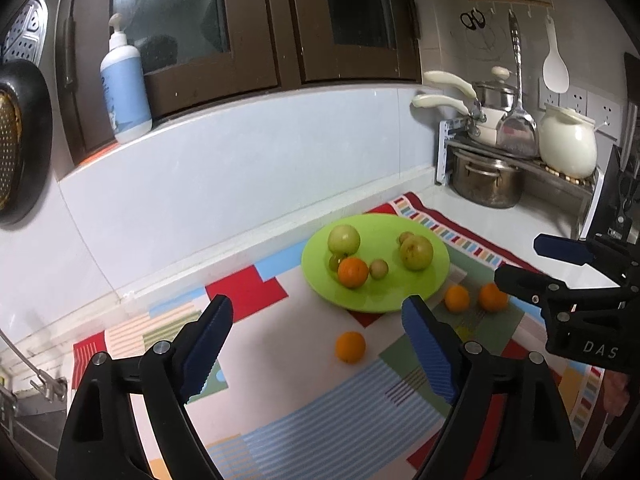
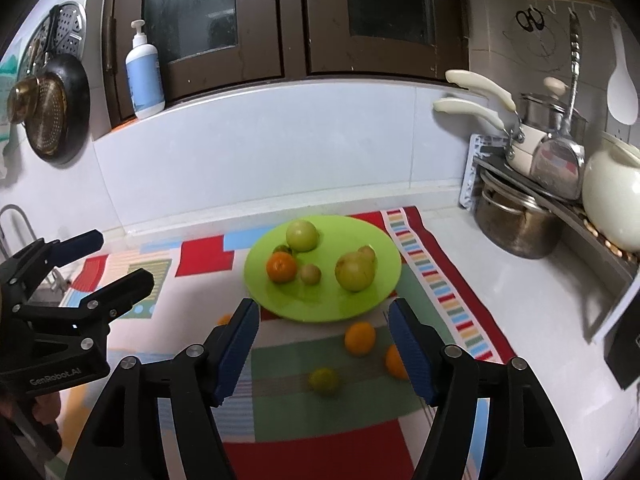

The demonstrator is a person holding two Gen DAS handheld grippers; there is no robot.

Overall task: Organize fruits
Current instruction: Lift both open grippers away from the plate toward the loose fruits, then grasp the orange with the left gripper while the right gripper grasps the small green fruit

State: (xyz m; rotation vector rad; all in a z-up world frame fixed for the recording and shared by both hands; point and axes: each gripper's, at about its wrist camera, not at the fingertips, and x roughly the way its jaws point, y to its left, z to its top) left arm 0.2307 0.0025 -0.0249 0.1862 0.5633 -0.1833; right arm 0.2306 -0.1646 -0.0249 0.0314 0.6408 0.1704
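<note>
A green plate on the patterned mat holds two large green fruits, an orange and a few small green fruits. Loose oranges lie on the mat: one in front of my left gripper, two right of the plate, also in the right wrist view. A small green fruit lies between my right fingers. My left gripper is open and empty. My right gripper is open and empty.
A rack at the back right holds pots, pans and a white jar. A soap bottle stands on the window ledge. A strainer and pan hang on the left wall. A sink edge is at the left.
</note>
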